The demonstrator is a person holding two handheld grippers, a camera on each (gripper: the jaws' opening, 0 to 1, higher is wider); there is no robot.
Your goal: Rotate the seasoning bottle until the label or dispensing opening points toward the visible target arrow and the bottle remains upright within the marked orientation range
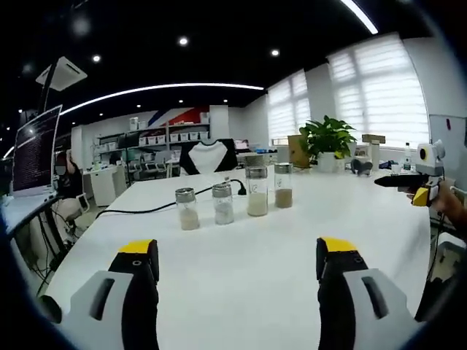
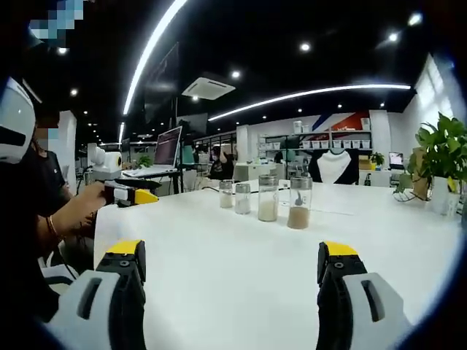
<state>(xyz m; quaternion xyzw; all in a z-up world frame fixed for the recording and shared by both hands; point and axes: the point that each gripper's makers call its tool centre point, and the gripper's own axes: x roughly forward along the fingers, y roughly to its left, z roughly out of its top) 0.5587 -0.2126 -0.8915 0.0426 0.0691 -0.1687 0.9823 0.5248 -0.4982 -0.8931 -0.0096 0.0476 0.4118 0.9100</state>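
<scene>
Four seasoning bottles (image 1: pixel 235 197) stand upright in row, mid white table (image 1: pixel 241 284). Left gripper (image 1: pixel 237 266) and right gripper (image 2: pixel 232 266) spread wide, holding nothing, well back, likely ready to reach.

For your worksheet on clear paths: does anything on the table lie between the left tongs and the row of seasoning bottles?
Nothing visible does. In the left gripper view, bare white table runs from the open left tongs to the four bottles. A black cable lies off to the side, reaching in behind the bottles.
</scene>
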